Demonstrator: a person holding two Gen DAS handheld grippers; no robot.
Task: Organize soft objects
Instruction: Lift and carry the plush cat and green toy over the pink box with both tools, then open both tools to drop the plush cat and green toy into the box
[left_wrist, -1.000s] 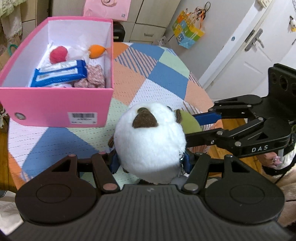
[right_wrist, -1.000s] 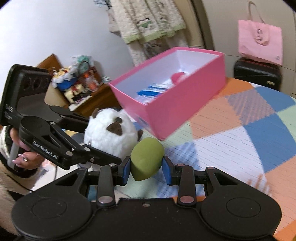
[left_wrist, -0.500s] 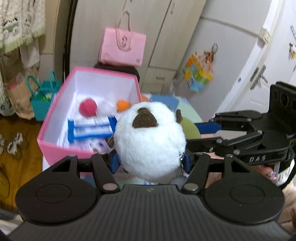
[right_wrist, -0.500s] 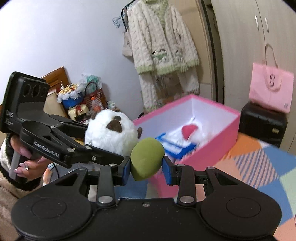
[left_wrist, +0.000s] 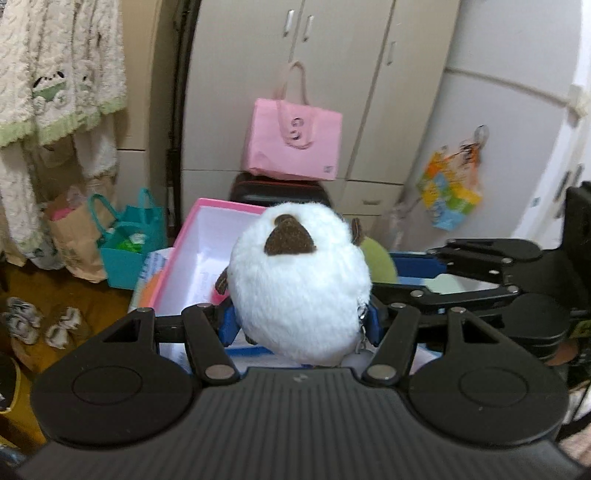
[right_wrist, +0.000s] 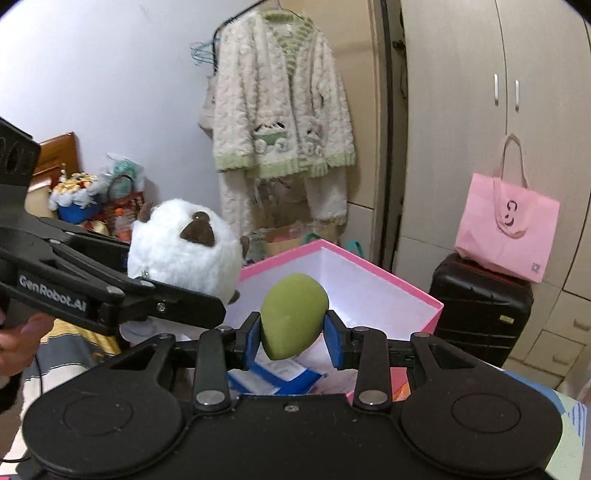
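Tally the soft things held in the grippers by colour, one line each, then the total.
White: 1, the plush toy in the left gripper.
Green: 1, the sponge egg in the right gripper.
Total: 2, both held over the pink box.

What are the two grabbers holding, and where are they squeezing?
The left gripper squeezes the white plush toy at its lower sides. The right gripper squeezes the green sponge egg across its middle.
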